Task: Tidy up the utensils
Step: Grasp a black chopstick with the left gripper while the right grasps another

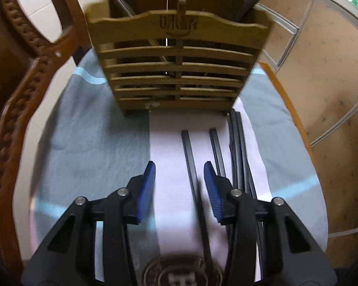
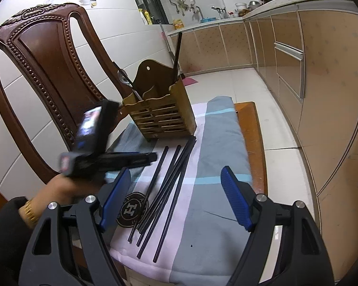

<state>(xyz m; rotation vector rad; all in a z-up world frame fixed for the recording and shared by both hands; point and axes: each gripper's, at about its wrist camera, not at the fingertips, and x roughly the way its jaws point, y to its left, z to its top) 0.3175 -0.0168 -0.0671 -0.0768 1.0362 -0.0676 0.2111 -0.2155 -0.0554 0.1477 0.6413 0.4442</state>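
A slatted wooden utensil holder (image 1: 176,59) (image 2: 162,114) stands at the far end of a grey and pink cloth (image 1: 88,143) (image 2: 202,147). Several black chopsticks (image 2: 164,190) lie loose on the cloth in front of it. One chopstick (image 2: 177,47) stands in the holder's right compartment, and a metal utensil (image 2: 124,78) leans in its left one. My left gripper (image 1: 179,164) hovers low over the cloth, and one chopstick (image 1: 191,162) runs between its blue pads without being pinched. My right gripper (image 2: 175,169) is open above the near ends of the chopsticks, holding nothing.
A carved wooden chair (image 2: 47,71) stands close on the left behind the holder. The cloth covers a small orange-brown table (image 2: 250,124) whose edge shows on the right. Kitchen cabinets (image 2: 322,95) line the right side beyond a tiled floor. A round logo patch (image 2: 131,209) is on the cloth.
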